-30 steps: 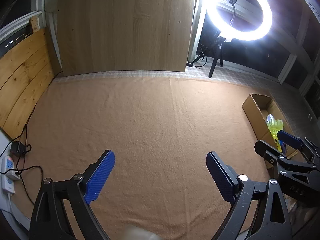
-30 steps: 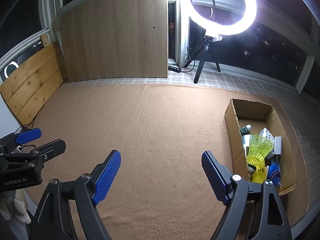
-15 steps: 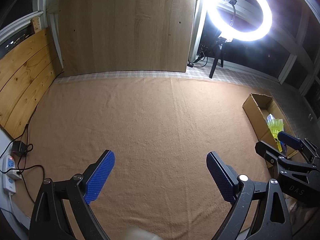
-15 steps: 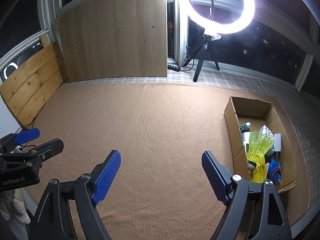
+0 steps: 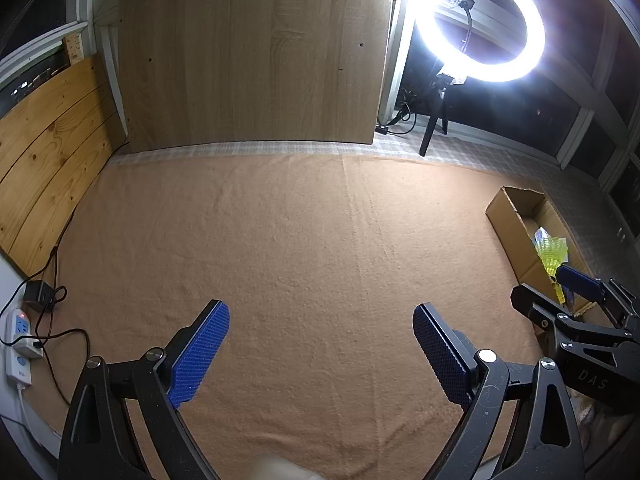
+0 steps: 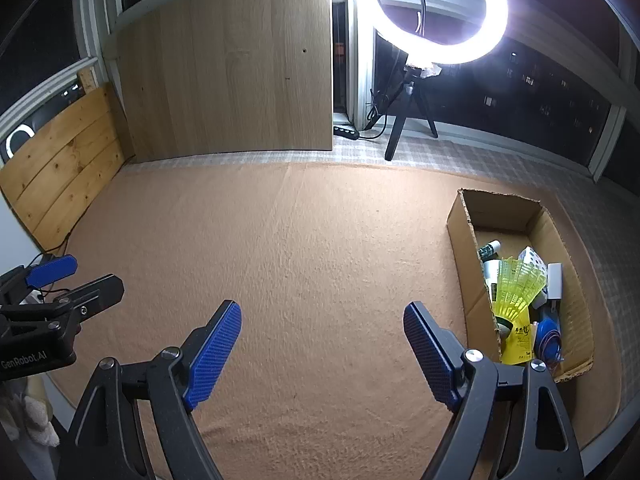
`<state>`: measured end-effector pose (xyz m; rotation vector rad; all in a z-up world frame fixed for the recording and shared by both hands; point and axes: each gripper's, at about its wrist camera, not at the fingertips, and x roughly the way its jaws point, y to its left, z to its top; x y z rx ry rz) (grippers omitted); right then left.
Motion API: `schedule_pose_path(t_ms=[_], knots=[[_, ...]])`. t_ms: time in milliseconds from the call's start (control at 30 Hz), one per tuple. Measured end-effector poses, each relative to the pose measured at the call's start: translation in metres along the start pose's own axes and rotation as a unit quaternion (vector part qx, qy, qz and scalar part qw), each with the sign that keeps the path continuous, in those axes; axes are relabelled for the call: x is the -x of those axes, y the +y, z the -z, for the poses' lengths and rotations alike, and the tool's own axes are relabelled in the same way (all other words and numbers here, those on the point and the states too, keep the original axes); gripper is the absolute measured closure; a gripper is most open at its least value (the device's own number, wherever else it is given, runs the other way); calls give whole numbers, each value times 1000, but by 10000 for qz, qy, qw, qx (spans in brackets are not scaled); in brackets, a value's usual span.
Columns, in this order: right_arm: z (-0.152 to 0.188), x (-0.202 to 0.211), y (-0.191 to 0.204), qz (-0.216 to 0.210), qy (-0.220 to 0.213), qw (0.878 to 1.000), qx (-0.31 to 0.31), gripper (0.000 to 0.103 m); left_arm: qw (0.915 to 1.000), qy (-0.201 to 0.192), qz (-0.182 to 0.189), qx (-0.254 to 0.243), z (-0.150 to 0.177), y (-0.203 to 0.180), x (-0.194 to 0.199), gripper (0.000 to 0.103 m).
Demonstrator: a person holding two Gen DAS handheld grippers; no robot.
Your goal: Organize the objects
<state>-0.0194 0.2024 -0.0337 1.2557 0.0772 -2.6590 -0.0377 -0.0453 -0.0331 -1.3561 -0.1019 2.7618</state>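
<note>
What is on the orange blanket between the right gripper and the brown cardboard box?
Nothing. In the right wrist view, only bare orange blanket lies between the open right gripper and the brown cardboard box holding the yellow shuttlecock.

left gripper (image 5: 320,344) jaws apart, right gripper (image 6: 322,342) jaws apart, both empty

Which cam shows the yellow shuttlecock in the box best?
Right wrist. The yellow shuttlecock is in full view from above inside the cardboard box, feather skirt and cork end both visible. In the left wrist view it sits small at the frame edge, and the right claw hides its lower end.
</note>
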Motion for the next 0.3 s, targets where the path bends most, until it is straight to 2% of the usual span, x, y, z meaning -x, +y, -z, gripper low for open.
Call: schedule_pose_path(t_ms=[300], knots=[[4,-8,0,-3,95,9999,-53,23,10000,52,-33,20,4,2,-8,4]])
